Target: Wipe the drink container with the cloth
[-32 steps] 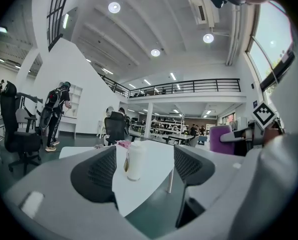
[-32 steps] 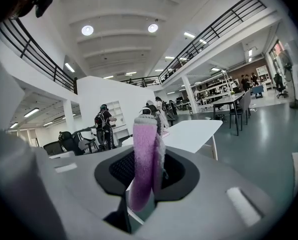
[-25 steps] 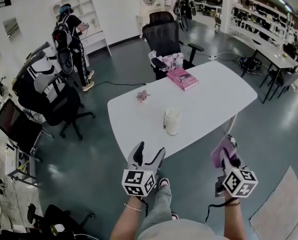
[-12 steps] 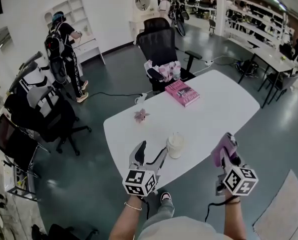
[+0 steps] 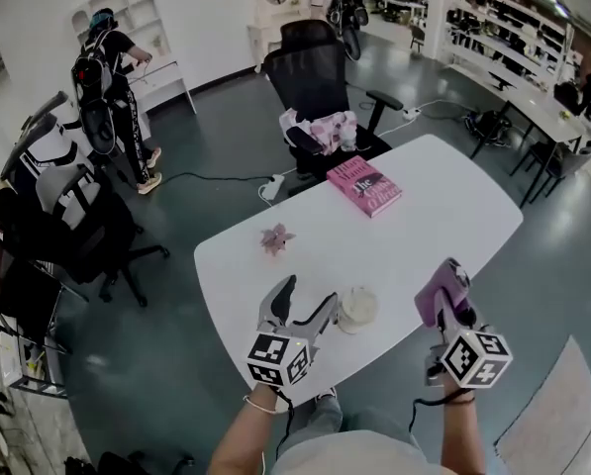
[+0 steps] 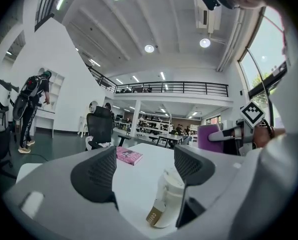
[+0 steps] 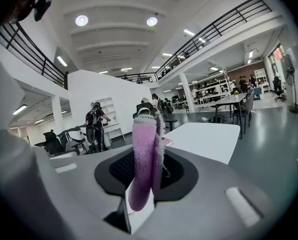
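My left claw (image 5: 308,296) is wide open beside the cup (image 5: 357,308) at the near edge of the bench (image 5: 424,206), so I should close it softly round the cup's middle, then rub with the cloth (image 5: 434,303) my right claw (image 5: 453,277) holds.

Shows white lidded drink container (image 5: 357,308) upright on bench (image 5: 424,196), near its front edge; finds purple cloth (image 7: 145,144) folded, pinched in right tool (image 7: 149,170).

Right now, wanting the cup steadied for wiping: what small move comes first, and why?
Probably ease the left gripper forward and slightly right: its jaws stand open and empty, and the cup is just ahead, nearer the right jaw. The right gripper is shut on the cloth.
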The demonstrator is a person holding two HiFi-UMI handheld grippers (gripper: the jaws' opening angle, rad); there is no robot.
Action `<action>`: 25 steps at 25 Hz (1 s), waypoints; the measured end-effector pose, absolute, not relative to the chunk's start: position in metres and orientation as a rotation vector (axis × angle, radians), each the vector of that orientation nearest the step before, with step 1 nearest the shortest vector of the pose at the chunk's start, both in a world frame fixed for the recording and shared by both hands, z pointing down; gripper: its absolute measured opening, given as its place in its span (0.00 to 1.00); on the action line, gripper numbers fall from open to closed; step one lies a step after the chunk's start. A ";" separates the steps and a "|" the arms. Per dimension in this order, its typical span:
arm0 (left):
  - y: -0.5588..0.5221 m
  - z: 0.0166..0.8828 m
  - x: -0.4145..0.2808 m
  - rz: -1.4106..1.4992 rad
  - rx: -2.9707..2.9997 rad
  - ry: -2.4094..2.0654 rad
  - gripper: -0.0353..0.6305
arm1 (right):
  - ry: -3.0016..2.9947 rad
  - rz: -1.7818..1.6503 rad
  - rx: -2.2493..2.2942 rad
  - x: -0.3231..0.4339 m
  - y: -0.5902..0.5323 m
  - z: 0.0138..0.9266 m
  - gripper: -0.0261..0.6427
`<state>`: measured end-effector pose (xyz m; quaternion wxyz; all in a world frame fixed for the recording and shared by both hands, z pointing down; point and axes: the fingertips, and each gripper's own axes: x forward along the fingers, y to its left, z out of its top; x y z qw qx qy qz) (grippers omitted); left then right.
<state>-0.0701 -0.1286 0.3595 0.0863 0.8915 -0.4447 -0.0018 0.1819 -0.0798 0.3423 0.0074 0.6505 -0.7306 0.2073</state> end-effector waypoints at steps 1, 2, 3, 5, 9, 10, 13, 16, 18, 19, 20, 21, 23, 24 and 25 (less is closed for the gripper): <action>-0.131 0.361 -0.070 -0.004 2.648 -1.323 0.59 | -2.286 0.652 2.025 0.182 -0.083 0.343 0.16; -0.132 0.362 -0.069 -0.001 2.641 -1.319 0.59 | -2.286 0.659 2.018 0.182 -0.086 0.345 0.16; -0.131 0.363 -0.067 0.005 2.639 -1.313 0.59 | -2.286 0.670 2.013 0.183 -0.088 0.347 0.16; -0.129 0.365 -0.064 0.022 2.645 -1.300 0.60 | -2.287 0.693 2.001 0.184 -0.091 0.351 0.16; -0.119 0.362 -0.056 0.047 2.678 -1.257 0.61 | -2.296 0.696 1.963 0.187 -0.094 0.349 0.16; -0.118 0.363 -0.055 0.056 2.681 -1.249 0.61 | -2.299 0.694 1.959 0.188 -0.095 0.348 0.16; -0.118 0.370 -0.055 0.069 2.671 -1.236 0.61 | -2.309 0.683 1.952 0.190 -0.096 0.346 0.16; -0.113 0.375 -0.052 0.084 2.691 -1.191 0.61 | -2.306 0.683 1.940 0.192 -0.096 0.347 0.16; -0.107 0.377 -0.044 0.102 2.737 -1.123 0.62 | -2.304 0.695 1.937 0.194 -0.095 0.349 0.16; -0.104 0.377 -0.039 0.111 2.765 -1.084 0.62 | -2.302 0.702 1.935 0.196 -0.094 0.350 0.16; -0.101 0.378 -0.034 0.121 2.793 -1.045 0.64 | -2.298 0.710 1.934 0.197 -0.093 0.351 0.16; -0.098 0.379 -0.030 0.130 2.817 -1.009 0.65 | -2.293 0.716 1.933 0.198 -0.092 0.352 0.16; -0.096 0.382 -0.022 0.155 2.848 -0.958 0.67 | -2.280 0.727 1.931 0.200 -0.091 0.356 0.16; -0.096 0.385 -0.019 0.170 2.859 -0.941 0.67 | -2.275 0.732 1.931 0.200 -0.091 0.358 0.16; -0.097 0.387 -0.017 0.185 2.868 -0.926 0.67 | -2.270 0.737 1.930 0.200 -0.091 0.359 0.16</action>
